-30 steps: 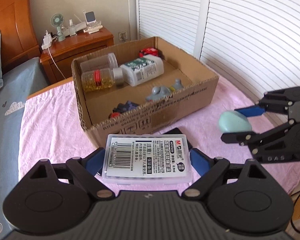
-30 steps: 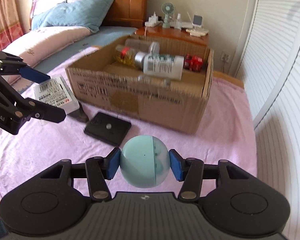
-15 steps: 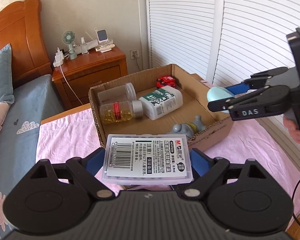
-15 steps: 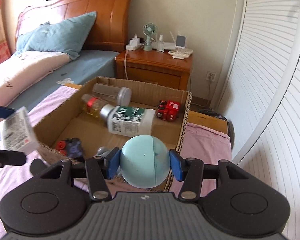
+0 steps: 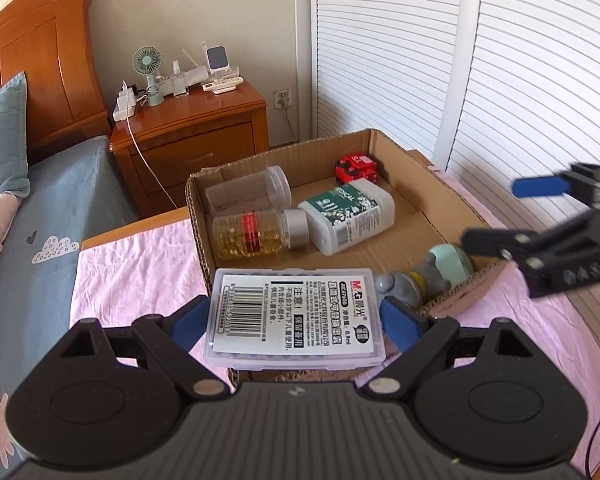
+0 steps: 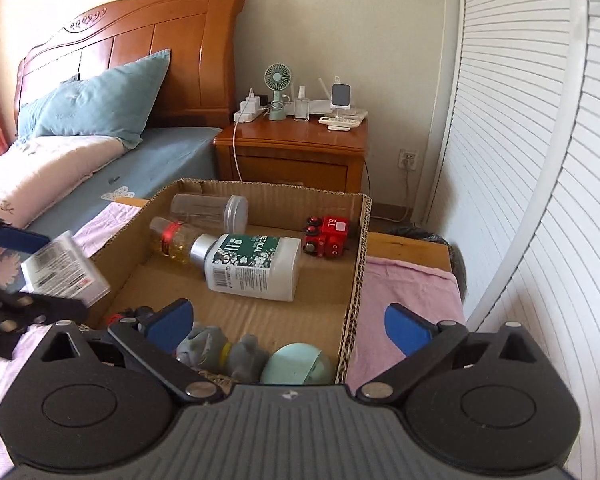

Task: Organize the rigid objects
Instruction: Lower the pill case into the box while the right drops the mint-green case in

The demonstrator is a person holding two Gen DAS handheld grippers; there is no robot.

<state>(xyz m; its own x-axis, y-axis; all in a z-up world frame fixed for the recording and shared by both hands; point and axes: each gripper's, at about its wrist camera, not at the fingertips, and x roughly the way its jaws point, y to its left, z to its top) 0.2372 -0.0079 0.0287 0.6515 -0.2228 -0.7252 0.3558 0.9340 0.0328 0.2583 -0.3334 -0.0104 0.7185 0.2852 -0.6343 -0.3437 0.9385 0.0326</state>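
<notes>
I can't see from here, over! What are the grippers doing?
Left gripper shut on clear plastic case. Right gripper open, empty. Teal ball sits in cardboard box. Nothing blocking.

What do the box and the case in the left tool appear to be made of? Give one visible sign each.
Box: corrugated cardboard, matte brown; fluting shows along its cut rim.
Case: seemingly clear rigid plastic, glossy; see-through edges around a printed paper label.
</notes>
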